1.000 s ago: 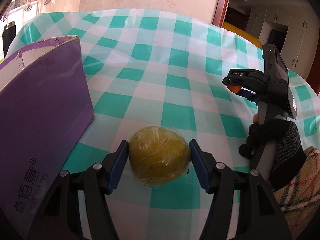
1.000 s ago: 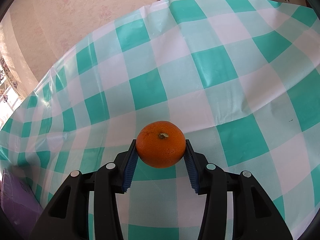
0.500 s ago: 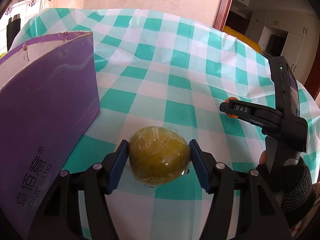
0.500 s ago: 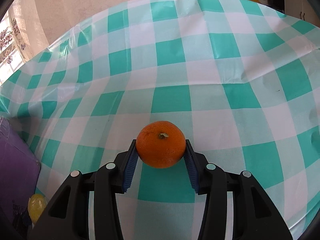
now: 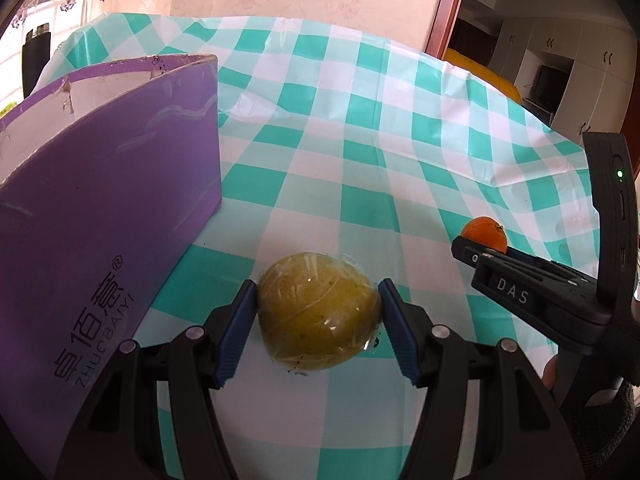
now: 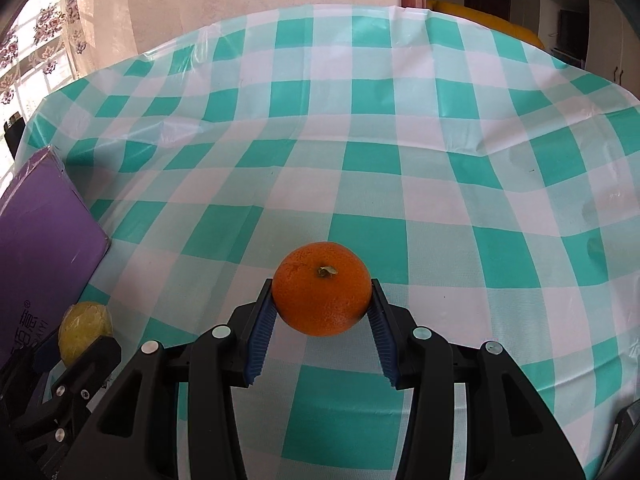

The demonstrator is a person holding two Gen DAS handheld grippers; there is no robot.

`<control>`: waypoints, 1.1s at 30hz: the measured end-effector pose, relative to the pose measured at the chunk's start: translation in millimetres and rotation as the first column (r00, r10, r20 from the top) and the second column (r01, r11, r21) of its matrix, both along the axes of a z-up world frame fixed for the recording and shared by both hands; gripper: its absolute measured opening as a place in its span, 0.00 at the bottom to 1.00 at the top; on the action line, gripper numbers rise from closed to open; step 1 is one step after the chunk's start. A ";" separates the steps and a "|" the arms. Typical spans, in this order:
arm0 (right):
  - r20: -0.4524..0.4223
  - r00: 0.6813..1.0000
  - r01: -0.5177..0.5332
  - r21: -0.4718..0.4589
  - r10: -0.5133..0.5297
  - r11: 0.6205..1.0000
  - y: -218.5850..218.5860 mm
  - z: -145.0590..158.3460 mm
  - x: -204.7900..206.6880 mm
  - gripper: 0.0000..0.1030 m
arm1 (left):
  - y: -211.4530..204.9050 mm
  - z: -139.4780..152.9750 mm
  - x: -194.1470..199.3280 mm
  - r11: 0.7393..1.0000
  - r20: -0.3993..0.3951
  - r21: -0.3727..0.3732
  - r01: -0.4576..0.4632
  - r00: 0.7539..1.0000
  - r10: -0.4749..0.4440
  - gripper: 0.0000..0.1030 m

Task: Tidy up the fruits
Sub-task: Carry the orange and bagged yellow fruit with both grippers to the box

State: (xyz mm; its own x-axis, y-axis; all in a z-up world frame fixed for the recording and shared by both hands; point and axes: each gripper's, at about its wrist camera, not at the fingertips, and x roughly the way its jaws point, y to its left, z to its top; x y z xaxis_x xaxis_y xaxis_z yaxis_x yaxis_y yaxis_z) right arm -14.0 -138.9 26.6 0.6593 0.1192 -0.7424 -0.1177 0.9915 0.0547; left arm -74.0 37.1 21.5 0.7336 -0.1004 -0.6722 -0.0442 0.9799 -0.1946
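My left gripper (image 5: 318, 316) is shut on a yellow-green fruit wrapped in clear film (image 5: 318, 312), held above the checked tablecloth just right of the purple box (image 5: 108, 208). My right gripper (image 6: 322, 300) is shut on an orange (image 6: 322, 288), stem up, over the cloth. In the left wrist view the right gripper (image 5: 480, 248) comes in from the right with the orange (image 5: 484, 233) at its tip. The right wrist view has the wrapped fruit (image 6: 85, 330) and the left gripper's fingers (image 6: 86, 364) at lower left, beside the purple box (image 6: 44, 248).
A teal-and-white checked plastic cloth (image 6: 360, 160) covers the round table. The tall purple box is open at the top, with a white inside (image 5: 108, 84). A gloved hand (image 5: 600, 420) holds the right gripper's handle. A doorway and cabinets lie behind at right.
The right gripper with the orange has swung left toward the box and the left gripper. The left gripper has shifted slightly, so more of the box's open top shows.
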 end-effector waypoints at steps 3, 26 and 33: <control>-0.020 1.000 -0.004 0.007 0.004 1.000 -0.4 -2.6 -10.5 0.44 | 3.2 -1.9 -3.3 1.000 -0.015 -0.007 0.000 1.000 0.000 0.60; 0.081 0.997 0.008 0.050 -0.012 0.999 -7.3 39.5 -78.2 0.44 | 9.8 38.4 -62.4 0.989 0.141 0.144 -0.028 0.990 0.008 0.60; 0.265 0.964 -0.018 0.113 -0.013 0.993 2.5 84.0 -99.7 0.44 | 23.4 91.1 -98.6 0.972 0.333 0.205 -0.117 0.942 0.044 0.60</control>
